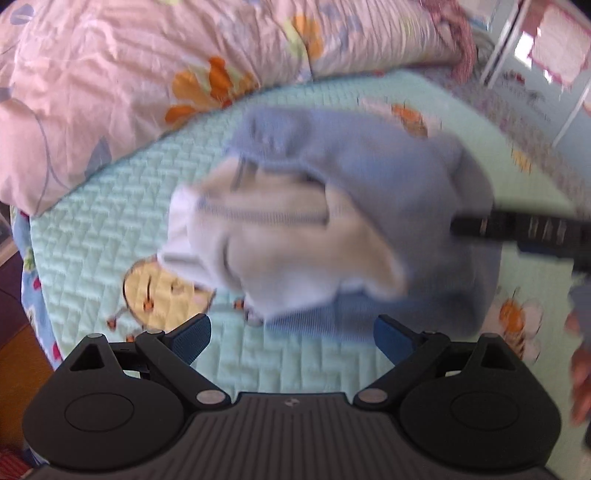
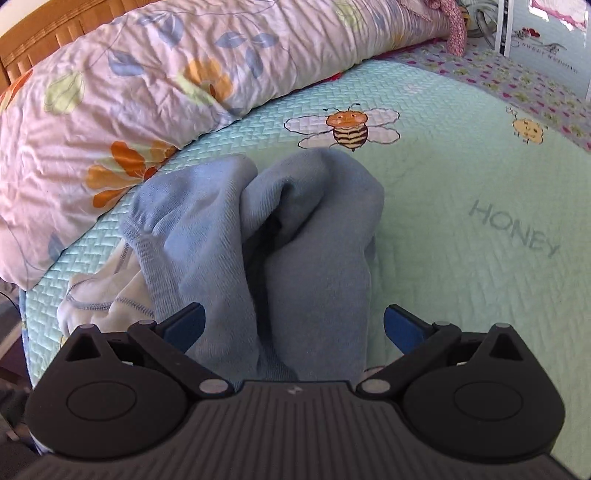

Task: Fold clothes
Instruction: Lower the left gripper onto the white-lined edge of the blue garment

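Mint quilted bedspread with bees, pink floral duvet, wooden headboard

Left gripper: jaws spread wide, blue pads apart, nothing between them. Right gripper: jaws likewise wide apart, pads clear; its dark body enters the left view from the right. Hand: partly visible, right edge.

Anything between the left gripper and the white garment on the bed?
Nothing visible. The left gripper is open over bare green quilt, with the white garment directly ahead of its fingers. The blue garment and right gripper sit beyond it.
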Demonstrator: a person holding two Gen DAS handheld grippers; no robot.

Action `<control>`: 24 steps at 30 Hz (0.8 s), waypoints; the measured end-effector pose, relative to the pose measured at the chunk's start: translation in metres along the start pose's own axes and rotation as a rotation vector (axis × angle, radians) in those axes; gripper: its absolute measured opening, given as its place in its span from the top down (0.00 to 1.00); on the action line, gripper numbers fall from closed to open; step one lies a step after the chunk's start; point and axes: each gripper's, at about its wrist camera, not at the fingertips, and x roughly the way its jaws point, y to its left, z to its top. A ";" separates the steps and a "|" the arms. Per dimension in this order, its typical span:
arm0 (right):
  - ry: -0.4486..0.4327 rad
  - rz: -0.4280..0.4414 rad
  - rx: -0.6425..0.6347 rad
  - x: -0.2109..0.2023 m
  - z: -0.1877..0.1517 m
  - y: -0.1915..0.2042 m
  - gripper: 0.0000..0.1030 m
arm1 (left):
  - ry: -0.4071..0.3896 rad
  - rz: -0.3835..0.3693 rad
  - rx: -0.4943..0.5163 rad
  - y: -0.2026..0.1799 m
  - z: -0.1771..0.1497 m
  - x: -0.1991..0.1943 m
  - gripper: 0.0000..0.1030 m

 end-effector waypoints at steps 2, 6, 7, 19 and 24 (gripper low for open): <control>0.004 -0.040 -0.017 0.001 0.002 0.005 0.01 | -0.030 0.045 -0.005 0.000 0.012 -0.002 0.05; 0.036 -0.117 -0.028 0.006 0.003 0.013 0.01 | 0.000 0.120 0.038 -0.007 0.023 0.006 0.08; 0.046 -0.123 -0.024 0.007 0.001 0.014 0.01 | 0.018 0.110 0.038 -0.006 0.024 0.008 0.09; 0.054 -0.154 -0.029 0.006 -0.006 0.022 0.01 | 0.156 0.064 0.031 0.000 0.031 0.031 0.09; 0.049 -0.152 -0.045 0.005 -0.005 0.025 0.01 | 0.174 0.069 0.051 -0.004 0.032 0.035 0.08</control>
